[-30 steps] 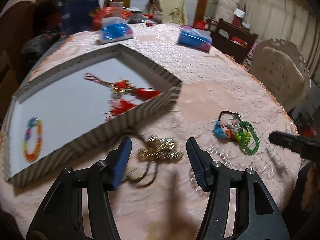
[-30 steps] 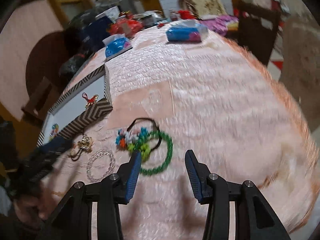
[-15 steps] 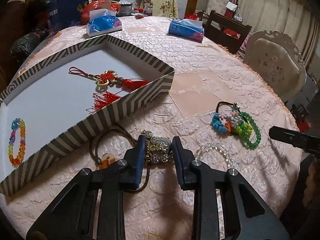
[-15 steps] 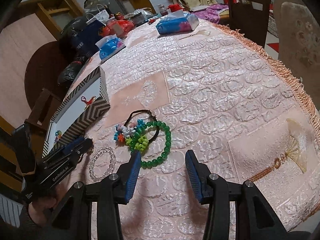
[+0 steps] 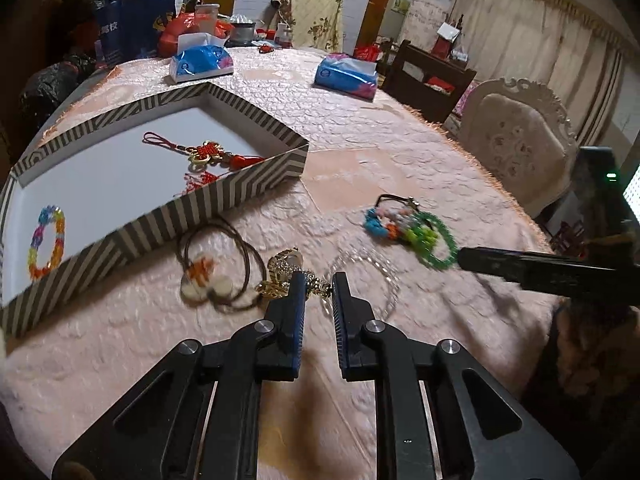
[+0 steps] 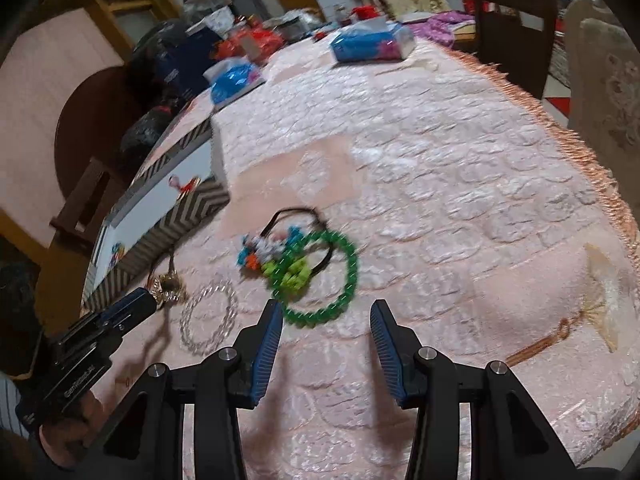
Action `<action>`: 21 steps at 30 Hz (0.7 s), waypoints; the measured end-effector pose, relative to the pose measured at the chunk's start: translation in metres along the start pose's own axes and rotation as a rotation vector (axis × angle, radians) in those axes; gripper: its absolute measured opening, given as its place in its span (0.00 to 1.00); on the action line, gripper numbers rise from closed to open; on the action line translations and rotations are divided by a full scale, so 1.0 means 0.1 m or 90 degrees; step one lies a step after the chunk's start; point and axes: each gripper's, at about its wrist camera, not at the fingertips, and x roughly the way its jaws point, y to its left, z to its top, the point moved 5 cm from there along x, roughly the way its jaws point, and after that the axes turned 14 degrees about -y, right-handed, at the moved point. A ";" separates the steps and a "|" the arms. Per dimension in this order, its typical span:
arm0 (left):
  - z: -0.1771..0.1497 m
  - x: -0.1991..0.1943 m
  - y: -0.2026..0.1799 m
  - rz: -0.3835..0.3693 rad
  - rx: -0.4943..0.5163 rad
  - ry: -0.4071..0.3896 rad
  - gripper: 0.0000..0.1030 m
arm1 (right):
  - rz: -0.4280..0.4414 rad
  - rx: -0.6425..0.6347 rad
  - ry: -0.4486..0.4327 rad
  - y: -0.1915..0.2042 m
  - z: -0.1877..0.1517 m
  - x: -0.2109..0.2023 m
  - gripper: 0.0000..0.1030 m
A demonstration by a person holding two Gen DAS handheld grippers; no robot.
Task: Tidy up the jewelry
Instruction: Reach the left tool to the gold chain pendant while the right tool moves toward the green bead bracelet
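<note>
My left gripper [image 5: 318,285] is shut on a gold ornament [image 5: 282,270] joined to a brown cord necklace [image 5: 218,254], lifted just above the pink tablecloth. It also shows in the right wrist view [image 6: 144,300]. A clear bead bracelet [image 5: 378,276] lies just right of it. A striped box [image 5: 248,188] holds a red knot charm [image 5: 208,152] and a rainbow bracelet [image 5: 46,242]. My right gripper [image 6: 324,316] is open, just short of a green bead bracelet [image 6: 340,280] and a colourful bead bracelet [image 6: 276,256].
Two blue tissue packs [image 5: 200,62] [image 5: 346,76] lie at the far side of the table. Bags and clutter stand at the back left. A padded chair [image 5: 516,148] stands by the right edge. The fringed table edge [image 6: 592,176] runs at the right.
My left gripper closed on the gold ornament and has drawn it back toward me, pulling the cord necklace along. My right gripper has come closer to the green bracelet and stays open.
</note>
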 end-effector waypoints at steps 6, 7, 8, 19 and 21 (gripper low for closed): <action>-0.06 -0.30 0.08 -0.004 -0.019 -0.018 0.08 | 0.009 -0.035 0.009 0.10 -0.05 0.02 0.43; -0.08 -0.33 0.12 -0.002 -0.021 -0.017 0.08 | 0.014 -0.036 0.007 0.11 -0.04 0.01 0.43; -0.09 -0.34 0.14 0.000 -0.023 -0.016 0.08 | 0.023 -0.038 0.007 0.14 -0.05 0.01 0.43; -0.34 -0.27 0.24 0.023 -0.020 0.007 0.08 | 0.047 -0.083 0.011 0.29 -0.01 0.15 0.39; -0.35 -0.26 0.25 0.025 -0.020 0.007 0.08 | 0.049 -0.097 0.013 0.30 0.00 0.20 0.36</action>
